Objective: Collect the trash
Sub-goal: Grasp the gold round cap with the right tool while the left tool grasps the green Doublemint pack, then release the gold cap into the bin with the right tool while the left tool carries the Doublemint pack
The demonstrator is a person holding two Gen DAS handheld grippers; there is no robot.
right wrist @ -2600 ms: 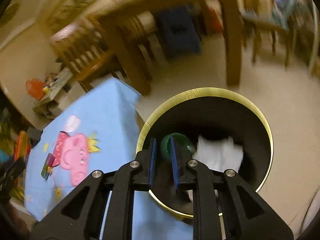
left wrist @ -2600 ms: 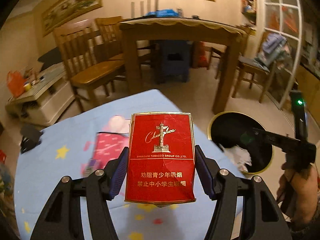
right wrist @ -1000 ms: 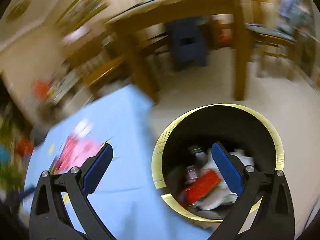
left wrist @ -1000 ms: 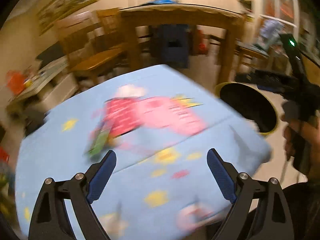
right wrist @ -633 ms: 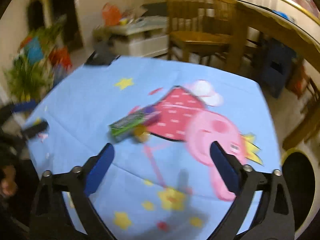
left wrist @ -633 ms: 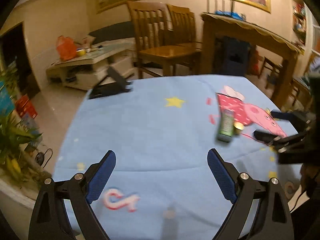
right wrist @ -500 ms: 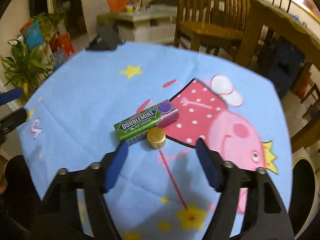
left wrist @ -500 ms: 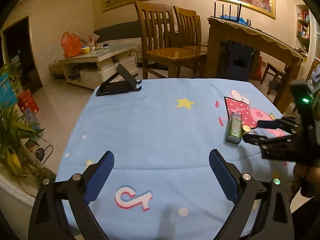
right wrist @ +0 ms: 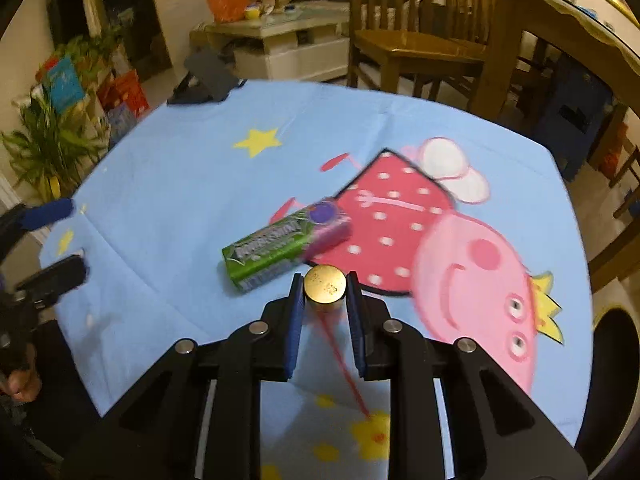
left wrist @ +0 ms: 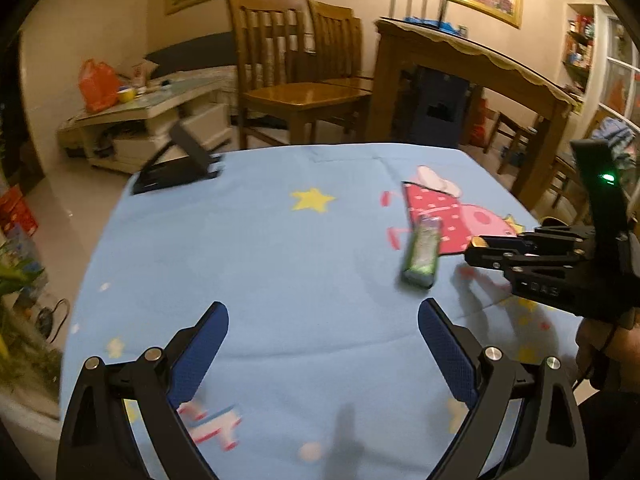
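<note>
Gum pack (right wrist: pixel 280 246) just beside gold cap (right wrist: pixel 324 289); blue cloth (left wrist: pixel 260 248) elsewhere bare.

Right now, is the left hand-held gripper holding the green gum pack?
No. The left hand-held gripper stands wide open and empty above the blue tablecloth, and the green gum pack lies beyond it.

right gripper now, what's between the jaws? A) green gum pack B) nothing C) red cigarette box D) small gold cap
D. The right gripper has just been closing, and its pads sit on either side of the small gold cap; the green gum pack lies beside it on the tablecloth.
</note>
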